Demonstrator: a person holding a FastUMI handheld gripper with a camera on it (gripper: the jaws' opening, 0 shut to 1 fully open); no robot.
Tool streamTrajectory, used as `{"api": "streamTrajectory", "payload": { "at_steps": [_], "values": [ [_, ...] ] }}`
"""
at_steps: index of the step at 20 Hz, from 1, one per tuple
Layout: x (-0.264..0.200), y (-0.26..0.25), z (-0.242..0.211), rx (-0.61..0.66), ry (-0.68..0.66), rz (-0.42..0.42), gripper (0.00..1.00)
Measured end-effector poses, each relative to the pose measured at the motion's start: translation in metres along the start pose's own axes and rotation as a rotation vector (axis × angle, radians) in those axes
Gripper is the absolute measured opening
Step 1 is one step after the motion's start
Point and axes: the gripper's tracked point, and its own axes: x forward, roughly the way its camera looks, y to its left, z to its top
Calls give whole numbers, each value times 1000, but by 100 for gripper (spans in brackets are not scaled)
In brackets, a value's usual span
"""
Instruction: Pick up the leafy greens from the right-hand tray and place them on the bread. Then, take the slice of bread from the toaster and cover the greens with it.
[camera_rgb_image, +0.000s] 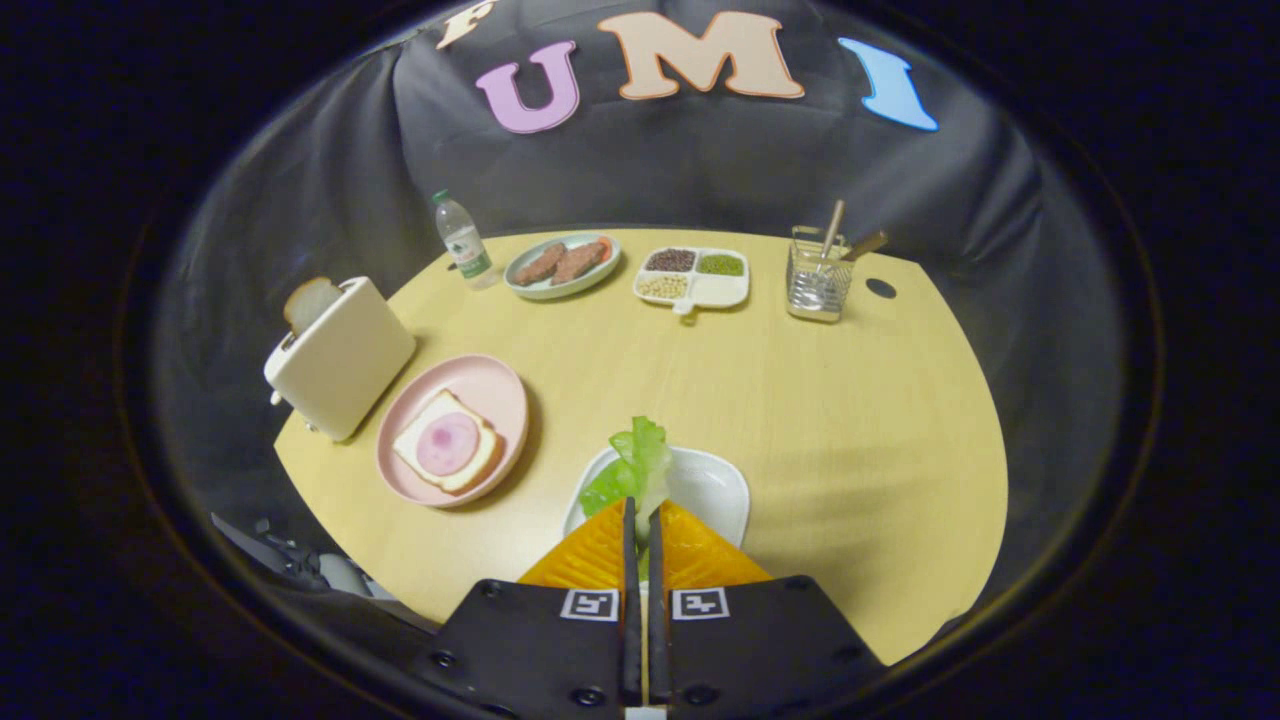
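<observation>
The gripper (642, 515) is seen low over the near part of the round wooden table (800, 400), its jaws pressed nearly together on the stem of the leafy greens (632, 465). The leaf sticks up just ahead of the fingertips, over the white tray (712, 490); the pinched lower end is hidden between the fingers, so whether the leaf is lifted clear of the tray cannot be told. The near rim of the tray is covered by the fingers.

To the left of the tray, a pink plate (480, 385) is set with a slice of bread (445, 442) topped by a round pink slice, probably ham (447, 443). Just beyond it, a white toaster (340, 358) stands at the table's edge, with a second bread slice (308, 300) poking out of the slot, its lower part hidden inside.

At the far side are seen a water bottle (462, 240), a grey plate of brown pieces (561, 265) too small to identify, a divided dish of beans (692, 275), and a wire utensil holder (818, 275) with two handles, their heads not visible.
</observation>
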Motion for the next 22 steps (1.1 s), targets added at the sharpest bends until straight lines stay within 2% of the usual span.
{"api": "streamTrajectory", "payload": {
  "at_steps": [3, 13, 18, 22],
  "values": [
    [-8, 30, 16, 16, -22, 36, 5],
    [-5, 163, 67, 206, -86, 268, 6],
    [22, 216, 72, 286, -82, 345, 5],
    [47, 229, 46, 350, -14, 340, 6]
  ]
}}
